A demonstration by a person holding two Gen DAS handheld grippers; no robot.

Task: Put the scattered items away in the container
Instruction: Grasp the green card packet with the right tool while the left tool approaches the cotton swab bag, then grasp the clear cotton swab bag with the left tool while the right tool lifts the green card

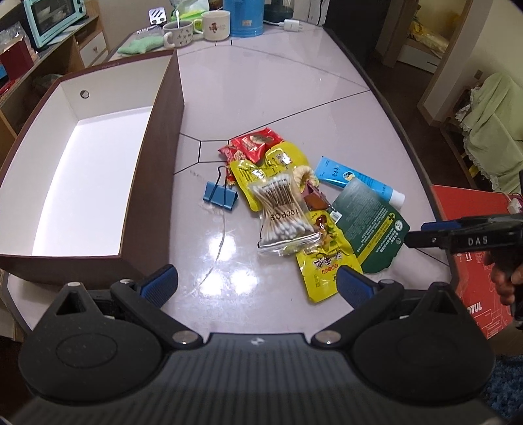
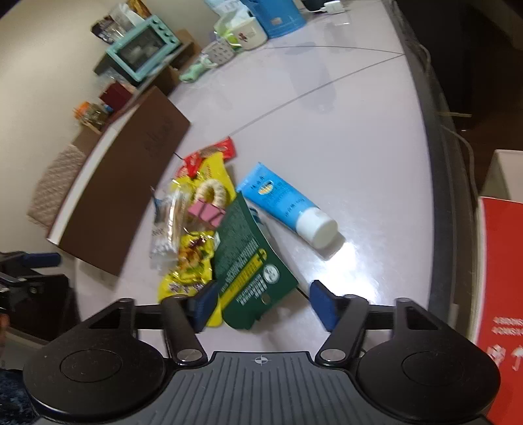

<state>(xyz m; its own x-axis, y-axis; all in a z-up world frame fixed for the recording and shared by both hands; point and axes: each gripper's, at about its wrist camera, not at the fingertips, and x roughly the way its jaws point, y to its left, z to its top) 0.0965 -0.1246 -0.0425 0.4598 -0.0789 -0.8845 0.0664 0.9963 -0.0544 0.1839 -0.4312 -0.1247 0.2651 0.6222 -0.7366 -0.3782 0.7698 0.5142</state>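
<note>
A large brown box [image 1: 153, 163] with a white inside stands empty on the left of the table; its brown side [image 2: 124, 196] also shows in the right wrist view. Beside it lies a heap: a cotton swab bag [image 1: 281, 209], yellow snack packets [image 1: 322, 261], red packets [image 1: 256, 144], a blue binder clip [image 1: 220, 196], a pink binder clip [image 2: 207, 212], a blue tube [image 2: 287, 202] and a green sachet [image 2: 248, 258]. My left gripper [image 1: 256, 284] is open over bare table, near the heap's front. My right gripper [image 2: 263, 305] is open, its pads either side of the green sachet's near end.
At the far end of the table stand two mugs [image 1: 196, 27], a blue kettle [image 1: 245, 16] and a green cloth [image 1: 140, 44]. A mint oven [image 1: 52, 18] sits on shelves at the left. A red box [image 1: 474, 248] lies past the table's right edge.
</note>
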